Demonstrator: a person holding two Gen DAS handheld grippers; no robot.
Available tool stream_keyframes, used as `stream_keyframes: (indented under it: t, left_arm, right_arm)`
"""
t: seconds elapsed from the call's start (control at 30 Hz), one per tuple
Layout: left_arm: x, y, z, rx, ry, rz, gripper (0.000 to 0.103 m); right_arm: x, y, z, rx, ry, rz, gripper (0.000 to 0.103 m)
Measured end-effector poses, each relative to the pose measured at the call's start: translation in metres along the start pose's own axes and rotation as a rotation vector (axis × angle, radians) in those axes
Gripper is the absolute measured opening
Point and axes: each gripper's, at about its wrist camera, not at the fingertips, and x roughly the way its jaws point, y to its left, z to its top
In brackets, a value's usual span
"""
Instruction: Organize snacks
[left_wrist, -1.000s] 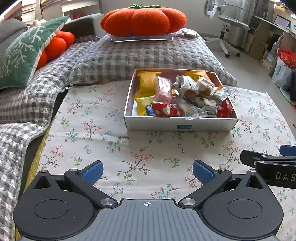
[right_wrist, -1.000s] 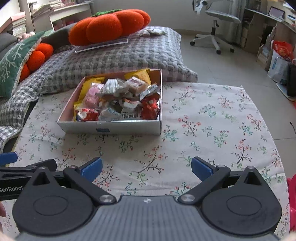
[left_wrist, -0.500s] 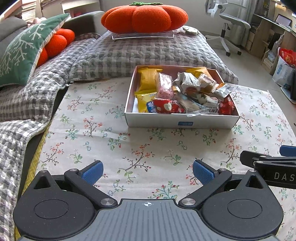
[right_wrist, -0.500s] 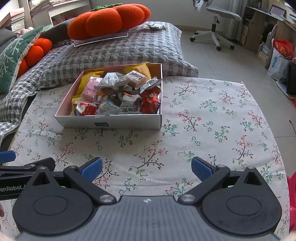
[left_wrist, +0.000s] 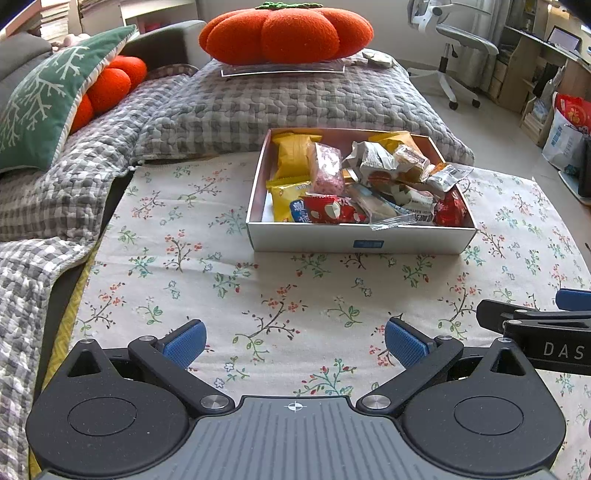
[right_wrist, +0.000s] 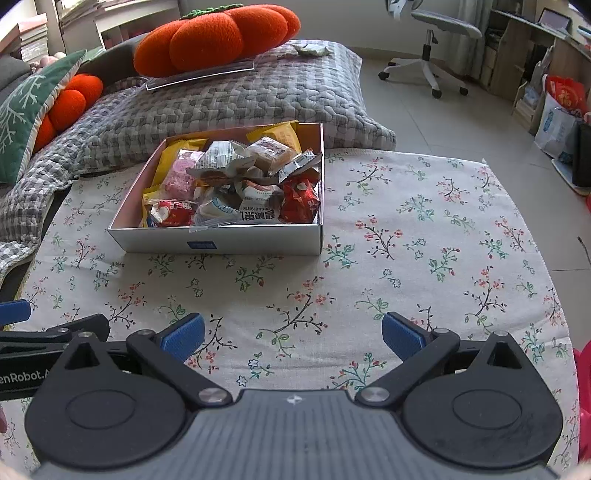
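Note:
A shallow white box (left_wrist: 362, 242) (right_wrist: 221, 242) stands on the floral cloth, heaped with several wrapped snacks: yellow packs (left_wrist: 295, 153), a pink pack (left_wrist: 327, 171), a red pack (left_wrist: 328, 210) (right_wrist: 171, 212) and silver wrappers (right_wrist: 221, 157). My left gripper (left_wrist: 293, 341) hovers open over bare cloth well in front of the box, nothing between its blue pads. My right gripper (right_wrist: 291, 336) is likewise open and empty, nearer than the box and to its right. Each gripper's side shows at the edge of the other's view.
A floral tablecloth (left_wrist: 184, 258) covers the round table. Behind it lie a grey quilted cushion (left_wrist: 295, 103), an orange pumpkin pillow (left_wrist: 284, 31) on a clear tray and a green pillow (left_wrist: 40, 107). An office chair (right_wrist: 436, 40) and shelves stand at the far right.
Both grippers have drawn back and risen a little, so the box sits farther away in both views. Both stay open and empty.

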Motion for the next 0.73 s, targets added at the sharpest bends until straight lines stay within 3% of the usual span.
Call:
stream_keyframes:
  t: [0.73]
  left_arm:
    - [0.0066,0.0016,-0.0035,-0.008,-0.009,-0.024,0.103]
  right_arm:
    - [0.0024,-0.0003,-0.0017,-0.002,0.0,0.001,0.102]
